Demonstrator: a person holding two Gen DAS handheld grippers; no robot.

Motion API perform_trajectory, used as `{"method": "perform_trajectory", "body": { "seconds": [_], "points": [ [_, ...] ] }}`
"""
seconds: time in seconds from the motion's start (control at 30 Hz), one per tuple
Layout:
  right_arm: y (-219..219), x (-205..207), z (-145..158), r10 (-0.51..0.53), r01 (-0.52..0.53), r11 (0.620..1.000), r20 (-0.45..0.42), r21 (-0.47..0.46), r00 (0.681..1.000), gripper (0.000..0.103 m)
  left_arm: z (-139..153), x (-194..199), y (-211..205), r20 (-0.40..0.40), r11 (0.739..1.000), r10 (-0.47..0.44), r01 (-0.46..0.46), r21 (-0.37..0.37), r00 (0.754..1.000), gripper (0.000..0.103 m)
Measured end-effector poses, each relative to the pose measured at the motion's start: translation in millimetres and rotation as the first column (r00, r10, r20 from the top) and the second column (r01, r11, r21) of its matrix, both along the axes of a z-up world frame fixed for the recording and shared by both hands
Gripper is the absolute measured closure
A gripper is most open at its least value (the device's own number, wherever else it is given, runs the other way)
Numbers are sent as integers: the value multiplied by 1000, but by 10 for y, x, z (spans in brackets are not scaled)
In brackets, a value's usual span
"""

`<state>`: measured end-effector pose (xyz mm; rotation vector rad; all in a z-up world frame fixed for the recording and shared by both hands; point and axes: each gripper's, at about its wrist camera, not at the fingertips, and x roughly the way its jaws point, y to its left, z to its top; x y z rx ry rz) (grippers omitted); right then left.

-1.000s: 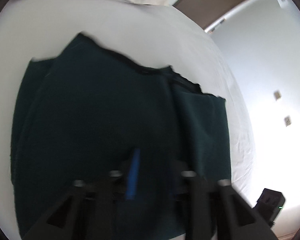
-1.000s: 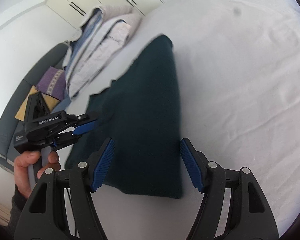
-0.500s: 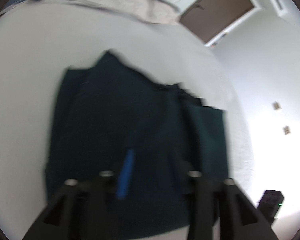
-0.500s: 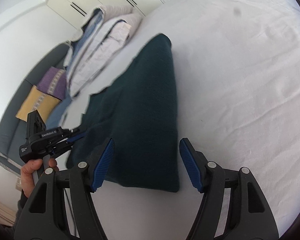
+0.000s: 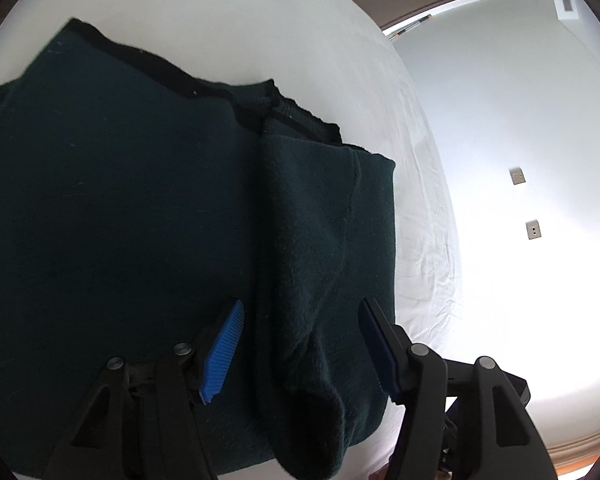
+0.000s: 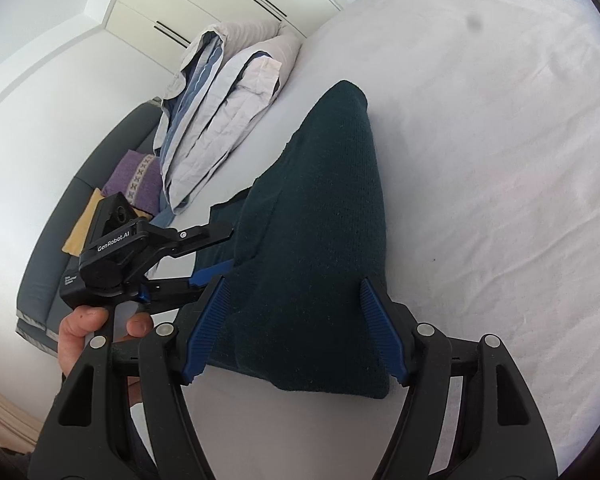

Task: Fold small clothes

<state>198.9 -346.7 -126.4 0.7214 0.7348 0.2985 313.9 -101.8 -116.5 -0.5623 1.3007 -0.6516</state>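
A dark green sweater (image 5: 120, 200) lies flat on the white bed, with a sleeve (image 5: 312, 240) folded lengthwise over its right part. My left gripper (image 5: 300, 308) hovers low over that sleeve; its jaws are opening and the blue pads stand apart on either side without pressing it. In the right wrist view the sweater (image 6: 320, 220) runs away from me. My right gripper (image 6: 292, 282) stands open over the sweater's near end, gripping nothing. The left gripper (image 6: 224, 250) is at the sweater's left edge, held by a hand (image 6: 80, 328).
The white sheet (image 6: 480, 160) stretches wide to the right of the sweater. A pile of folded bedding (image 6: 228, 100) sits at the bed's far left. Beyond it is a grey sofa with a purple cushion (image 6: 134, 176). A dark device (image 5: 516, 388) sits beyond the bed's edge, behind the left gripper's right finger.
The left gripper's jaws have gone from nearly shut to wide apart. It pulled back from the sweater, then came in close again. The right gripper has stayed put.
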Motion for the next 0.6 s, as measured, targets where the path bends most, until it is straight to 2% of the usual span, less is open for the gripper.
{"method": "perform_trajectory", "body": {
  "seconds": [0.23, 0.33, 0.43, 0.47, 0.53, 0.6],
  "points": [
    [7, -18, 60, -1, 1, 1000, 32, 16, 999, 36, -157, 164, -117, -63, 999, -19, 16, -46, 998, 41],
    [65, 10, 83, 8, -7, 1000, 27, -22, 1000, 36, -176, 228, -125, -79, 997, -17, 11, -76, 997, 42],
    [99, 14, 111, 10, -9, 999, 30, -49, 1000, 36, -157, 243, -146, -78, 996, -20, 13, -88, 997, 51],
    [108, 18, 113, 10, -9, 998, 28, -57, 1000, 36, -155, 238, -163, -75, 996, -21, 14, -84, 997, 56],
    [124, 19, 114, 9, -7, 997, 24, -75, 1000, 36, -107, 197, -149, -46, 998, -10, 7, -69, 999, 67],
    [146, 17, 117, 12, -10, 995, 24, -99, 1000, 36, -20, 127, -138, 8, 999, -10, 11, -52, 1000, 70]
  ]
}}
